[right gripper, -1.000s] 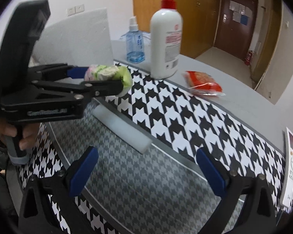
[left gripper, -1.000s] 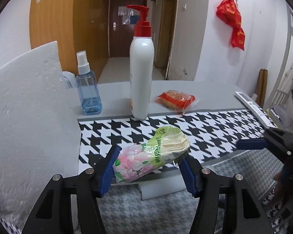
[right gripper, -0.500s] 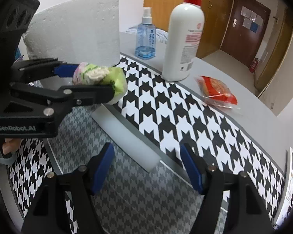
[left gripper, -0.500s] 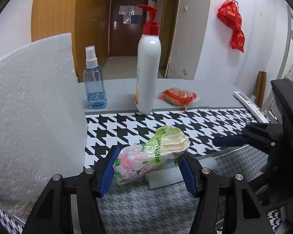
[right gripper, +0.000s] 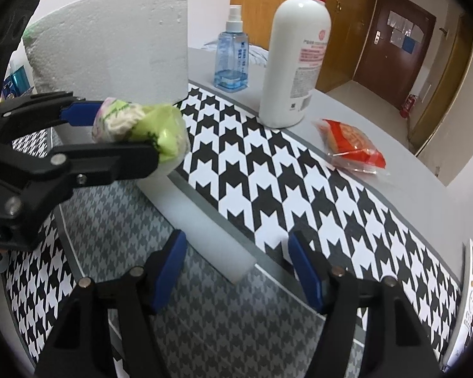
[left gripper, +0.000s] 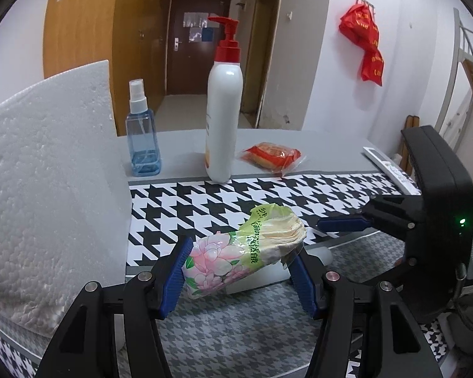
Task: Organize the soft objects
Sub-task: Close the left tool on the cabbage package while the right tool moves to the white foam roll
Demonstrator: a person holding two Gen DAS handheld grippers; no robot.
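Note:
My left gripper [left gripper: 241,271] is shut on a soft tissue pack [left gripper: 242,250] with a pink flower and green wrapper, held above the near edge of the houndstooth mat [left gripper: 205,201]. The pack also shows in the right wrist view [right gripper: 138,129], between the left gripper's fingers [right gripper: 78,115]. My right gripper [right gripper: 236,271] is open and empty, low over the grey patterned cloth [right gripper: 205,315], and appears at the right of the left wrist view [left gripper: 343,223]. A red snack packet [left gripper: 269,154] lies on the grey table behind the mat.
A white pump bottle [left gripper: 224,126] and a blue spray bottle [left gripper: 142,145] stand at the mat's far edge. A big white foam block [left gripper: 44,189] fills the left. A white foam strip [right gripper: 201,233] lies along the mat's near edge. A remote [left gripper: 388,170] lies far right.
My right gripper has narrowed its opening and moved closer to the foam strip and left gripper. My left gripper still holds the tissue pack and has shifted slightly.

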